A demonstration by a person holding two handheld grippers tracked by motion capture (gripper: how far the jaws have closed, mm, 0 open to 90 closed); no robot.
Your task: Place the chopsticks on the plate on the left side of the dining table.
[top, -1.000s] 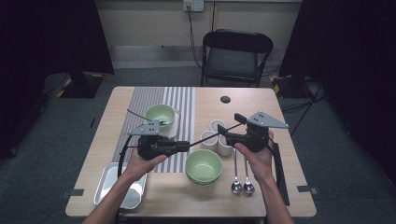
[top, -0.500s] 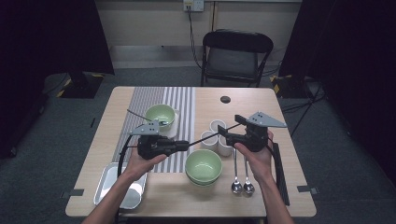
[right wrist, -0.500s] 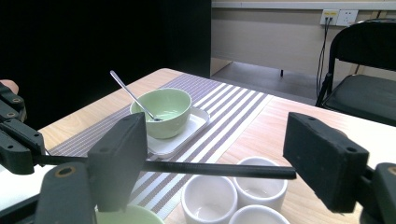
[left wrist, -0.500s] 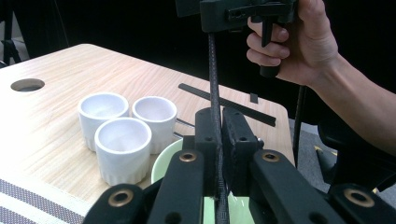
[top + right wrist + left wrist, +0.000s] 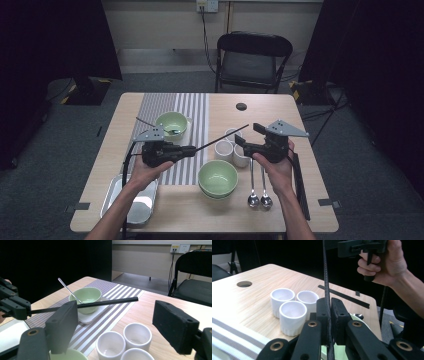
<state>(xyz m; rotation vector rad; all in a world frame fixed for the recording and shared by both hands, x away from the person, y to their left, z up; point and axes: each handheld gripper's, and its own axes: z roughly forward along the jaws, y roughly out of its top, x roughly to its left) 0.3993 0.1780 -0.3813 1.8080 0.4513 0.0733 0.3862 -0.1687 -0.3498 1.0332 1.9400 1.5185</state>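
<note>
- A metal tray [image 5: 131, 207] lies at the table's [image 5: 165, 215] near left corner, under the person's left forearm; its contents are hidden.
- Farther back, a green bowl [image 5: 171, 123] sits on a white plate on the striped runner [image 5: 192, 107], with a spoon [image 5: 68, 290] leaning in it.
- The left gripper [image 5: 187, 150] clamps a thin black stick [image 5: 222, 136], jaws narrow and pressed on it; the stick slants up and to the right above the runner, its tip over the white cups.
- A second green bowl [image 5: 218, 177], looking empty, stands near the front edge.
- Three empty white cups [image 5: 233, 148] cluster just beyond it.
- Two spoons [image 5: 259, 199] lie side by side right of the bowl.
- The right gripper [image 5: 247, 140] hovers by the cups, jaws wide, nothing between them.
- A black strip [image 5: 299, 185] lies along the right edge.
- Behind the wooden table stand a black chair [image 5: 254, 60], a grey carpet and dark curtains.
</note>
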